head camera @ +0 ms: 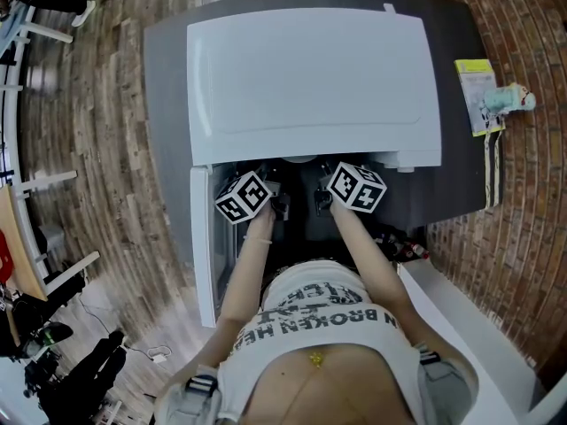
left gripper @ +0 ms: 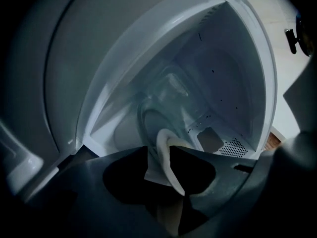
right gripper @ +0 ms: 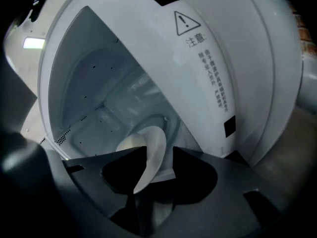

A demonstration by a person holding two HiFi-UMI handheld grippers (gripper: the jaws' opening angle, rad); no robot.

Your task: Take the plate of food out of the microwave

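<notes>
**Nearly gripped: plate (left gripper: 166, 162) inside the microwave (head camera: 310, 78)**

The white plate sat on the microwave's glass turntable (left gripper: 148, 115). Left gripper (left gripper: 158, 148) and right gripper (right gripper: 159, 148) each straddled its rim from opposite sides, jaws wide apart and pressing nothing, probably placed for a balanced two-sided lift.

wood-plank floor (head camera: 106, 104) left, red brickwork (head camera: 523, 202) right, grey table (head camera: 166, 78) between

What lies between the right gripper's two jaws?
The rim of the plate stands between the right gripper's open jaws; the right gripper view shows it.
</notes>
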